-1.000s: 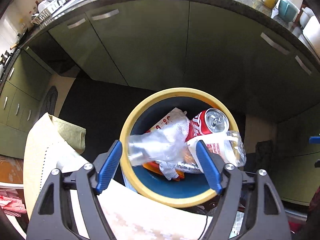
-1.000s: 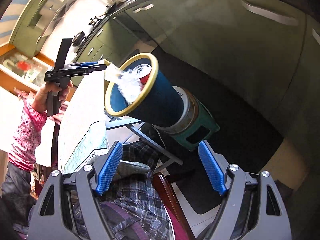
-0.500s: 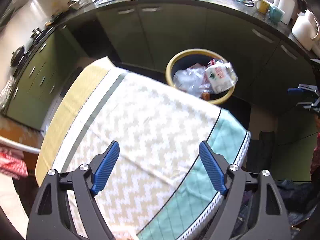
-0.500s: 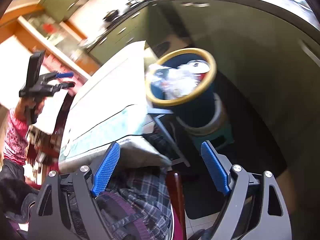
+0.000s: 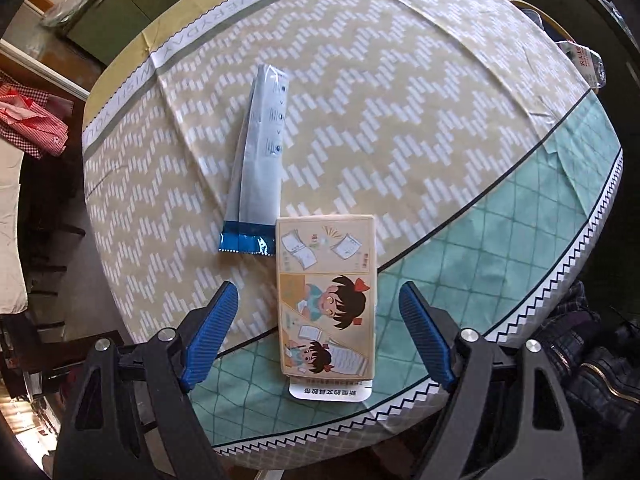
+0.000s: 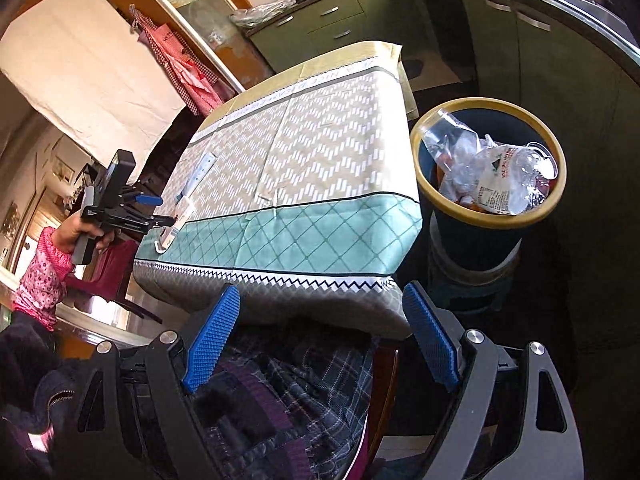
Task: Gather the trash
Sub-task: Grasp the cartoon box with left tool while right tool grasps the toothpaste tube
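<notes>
Your left gripper (image 5: 318, 334) hangs above the near end of the cloth-covered worktop (image 5: 440, 128), its jaws spread wide after easing further apart in the last second, with nothing clamped; the illustrated card box (image 5: 326, 296) lies flat on the cloth below, in the gap between the blue pads (image 5: 210, 338) but untouched by them. Just beyond the box's far left corner, a long silver sachet with a blue end (image 5: 256, 164) lies lengthwise on the zigzag pattern, its blue end beside the box. From the right wrist view, the same left gripper shows at the far left in your hand (image 6: 86, 232), poised over the worktop's edge. Your right gripper (image 6: 320, 338) hovers off the worktop's near side, above plaid fabric (image 6: 304, 392), its jaws also wide and empty, having just been opening too. To the right, just beside the worktop's corner, the yellow-rimmed trash bin (image 6: 490, 218) stands heaped with clear plastic bottles and wrappers (image 6: 496, 176).
</notes>
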